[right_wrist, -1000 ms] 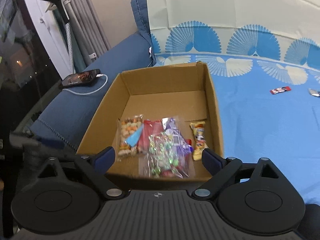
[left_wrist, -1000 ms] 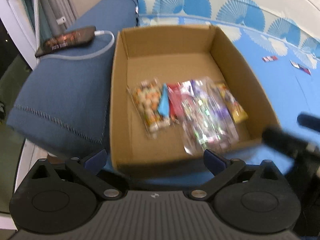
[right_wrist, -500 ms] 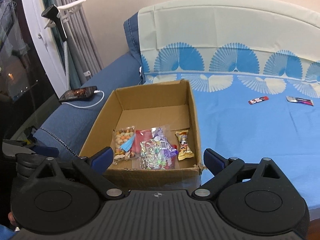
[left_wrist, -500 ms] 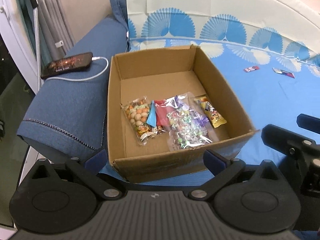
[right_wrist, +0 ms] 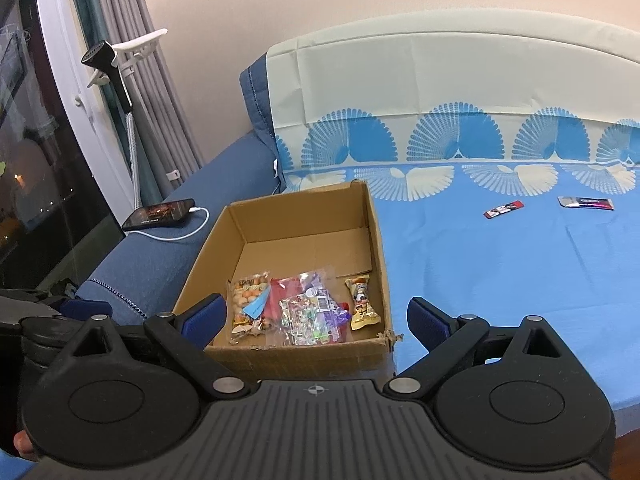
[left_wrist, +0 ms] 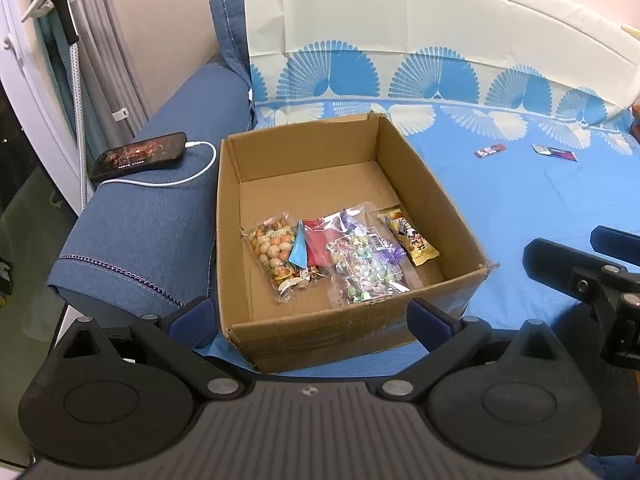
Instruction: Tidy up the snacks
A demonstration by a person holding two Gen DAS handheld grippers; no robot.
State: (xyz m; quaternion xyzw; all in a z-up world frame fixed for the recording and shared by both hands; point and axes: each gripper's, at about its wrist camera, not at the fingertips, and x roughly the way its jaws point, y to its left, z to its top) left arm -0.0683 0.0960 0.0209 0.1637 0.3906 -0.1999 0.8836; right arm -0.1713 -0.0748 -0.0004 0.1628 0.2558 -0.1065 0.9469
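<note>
Snack packets [left_wrist: 344, 256] inside cardboard box [left_wrist: 424, 176]

Black phone [left_wrist: 138, 156] with white cable [left_wrist: 188, 172] on blue sofa armrest [left_wrist: 152, 232]

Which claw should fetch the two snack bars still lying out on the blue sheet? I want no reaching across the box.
Probably the right claw. It is open and empty, beside the cardboard box, on the side of the red snack bar and silver snack bar. The left claw faces the box.

Red packet [left_wrist: 316, 246] mostly hidden under clear candy bag [left_wrist: 366, 270]. Wrapper [right_wrist: 503, 209] print too small. Right-edge orange item [left_wrist: 635, 120] cut off.
</note>
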